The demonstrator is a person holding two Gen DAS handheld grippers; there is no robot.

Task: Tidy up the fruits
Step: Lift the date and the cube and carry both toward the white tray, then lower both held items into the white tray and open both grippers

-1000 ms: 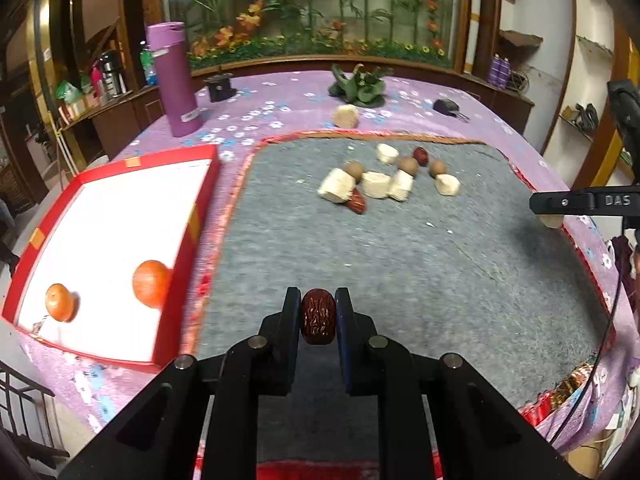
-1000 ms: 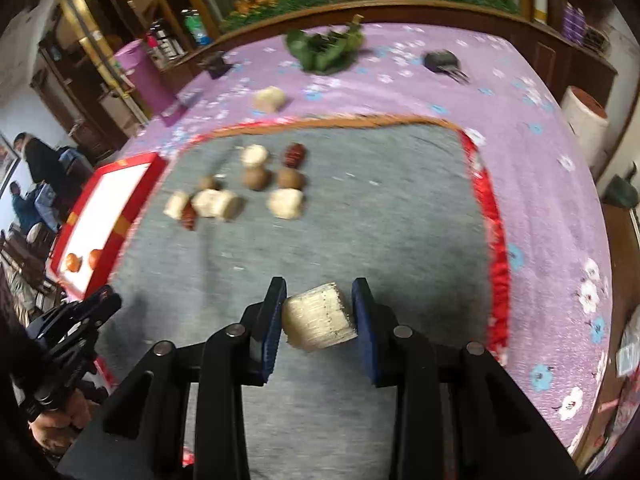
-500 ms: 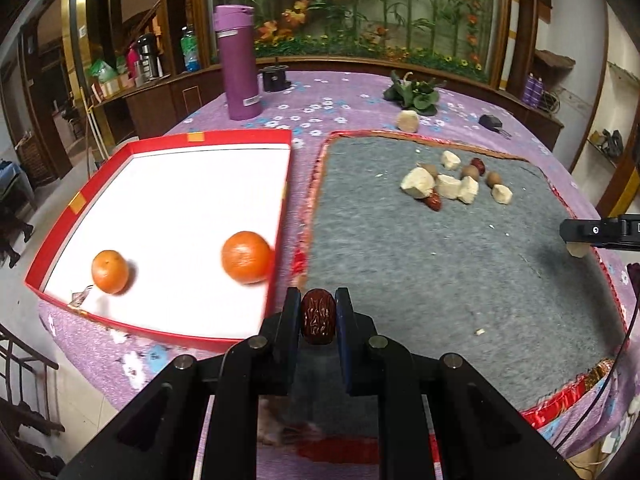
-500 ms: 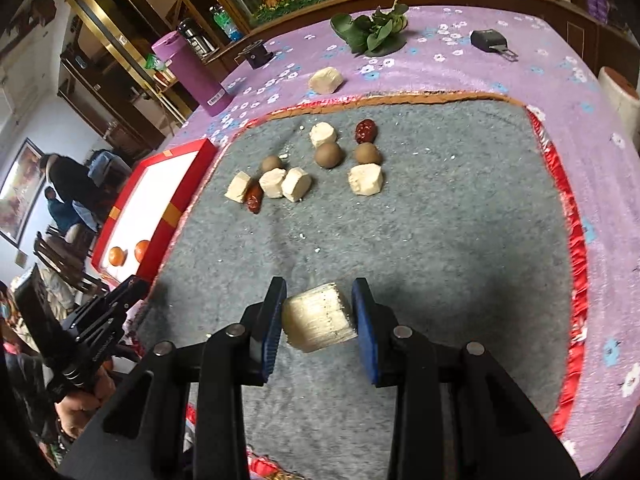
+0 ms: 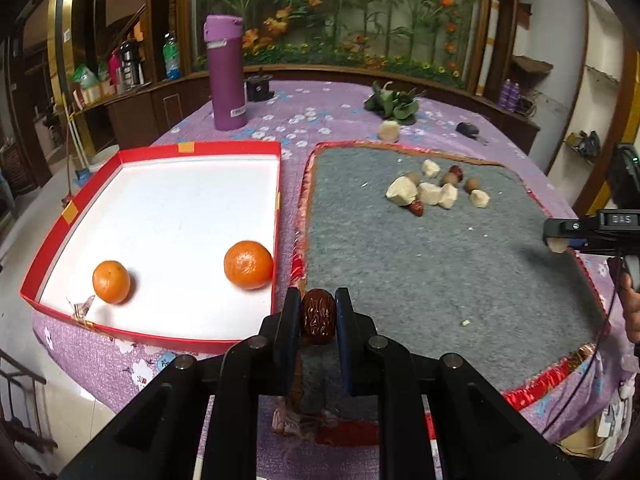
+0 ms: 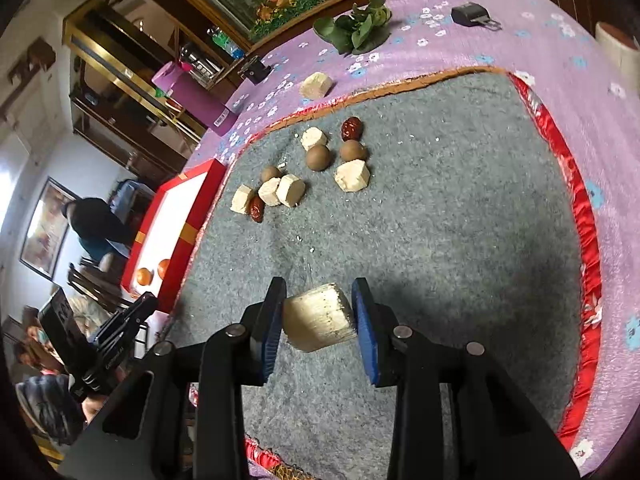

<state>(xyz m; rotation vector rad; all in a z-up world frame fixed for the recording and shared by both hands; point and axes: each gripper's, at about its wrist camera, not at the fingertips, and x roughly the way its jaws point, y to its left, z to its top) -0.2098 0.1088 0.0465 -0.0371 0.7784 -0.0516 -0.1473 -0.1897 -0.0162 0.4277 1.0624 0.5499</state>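
our left gripper (image 5: 318, 316) has its jaws pinching a wrinkled red date (image 5: 317, 315), held above the near edge of the worktop between the red tray (image 5: 72, 216) and the grey mat (image 5: 440, 272). two oranges (image 5: 248, 265) lie in the tray's white bottom, near its front edge and apart from each other. our right gripper (image 6: 319, 318) has its jaws clamped on a pale chunk (image 6: 319, 317), held over the near part of the mat. farther back on the mat lies a loose cluster of more pale chunks (image 6: 352, 175), round brown fruits (image 6: 318, 157) and two more dates (image 6: 352, 129). one more pale chunk (image 6: 316, 85) sits off the mat on the purple cloth (image 6: 560, 52), beside some green leaves (image 6: 360, 26). a purple bottle (image 5: 225, 74) stands behind the tray.
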